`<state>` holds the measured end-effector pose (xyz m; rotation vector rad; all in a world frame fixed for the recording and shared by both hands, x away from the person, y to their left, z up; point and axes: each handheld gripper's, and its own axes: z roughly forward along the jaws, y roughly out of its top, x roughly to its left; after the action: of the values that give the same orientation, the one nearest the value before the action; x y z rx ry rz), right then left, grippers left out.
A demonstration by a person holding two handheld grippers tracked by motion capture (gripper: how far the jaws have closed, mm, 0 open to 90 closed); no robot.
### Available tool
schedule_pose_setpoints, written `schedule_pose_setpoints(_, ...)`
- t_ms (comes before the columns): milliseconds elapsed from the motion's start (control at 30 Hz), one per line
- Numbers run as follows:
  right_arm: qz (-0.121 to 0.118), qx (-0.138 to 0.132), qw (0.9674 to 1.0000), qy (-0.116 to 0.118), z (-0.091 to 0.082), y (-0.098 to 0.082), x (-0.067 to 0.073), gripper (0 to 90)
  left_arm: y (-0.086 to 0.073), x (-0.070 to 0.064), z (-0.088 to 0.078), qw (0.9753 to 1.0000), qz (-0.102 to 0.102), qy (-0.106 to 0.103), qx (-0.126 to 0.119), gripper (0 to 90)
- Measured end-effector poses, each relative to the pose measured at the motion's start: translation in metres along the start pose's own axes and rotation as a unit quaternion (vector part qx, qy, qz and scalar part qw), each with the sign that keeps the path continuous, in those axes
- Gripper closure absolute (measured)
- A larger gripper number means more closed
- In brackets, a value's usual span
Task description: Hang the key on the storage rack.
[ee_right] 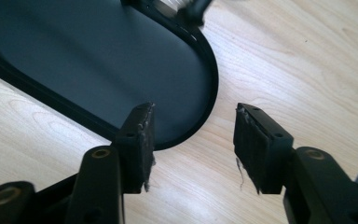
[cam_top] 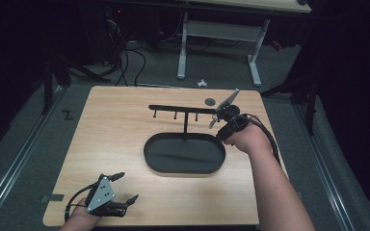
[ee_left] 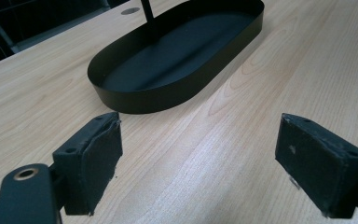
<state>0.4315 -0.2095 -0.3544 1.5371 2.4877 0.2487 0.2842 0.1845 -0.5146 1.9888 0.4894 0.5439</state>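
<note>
Right now the right tool (cam_top: 220, 121) is hovering beside the right end of the black stand (cam_top: 184, 129) — a thin upright post rising from an oval tray (cam_top: 184, 166), with a crossbar (cam_top: 183, 108) carrying small hanging pegs. Seen through the right gripper view, its jaws are standing partly spread with nothing between them, and the curved rim of the tray (ee_right: 205, 116) is lying just beyond the pads. The left tool (cam_top: 125, 187) is resting near the front left corner of the desk (cam_top: 115, 139), well apart from the stand, with its jaws spread wide and empty over bare wood.

The stand is sitting near the middle of the desk, slightly to the right. It is looking like thin painted metal — stiff, probably light, and likely slippery under the pads. The tray wall is appearing thin and upright, so a pinch across that rim would probably be holding best; the post is another candidate, though a tall light piece may be tipping if lifted from one end. The pegs are looking too small to grip safely.
</note>
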Motion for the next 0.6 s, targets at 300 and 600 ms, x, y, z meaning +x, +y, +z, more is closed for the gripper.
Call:
schedule_pose_setpoints(300, 0.006, -0.010, 0.9998, 0.017, 0.028, -0.028, 0.001, 44.0, 0.000, -0.001, 0.001, 1.0000, -0.001, 0.000, 0.000, 15.2)
schedule_pose_setpoints(600, 0.036, -0.082, 0.9960, 0.008, 0.050, -0.067, -0.001, 37.3, 0.000, -0.002, 0.004, 1.0000, 0.006, -0.003, 0.007, 15.2)
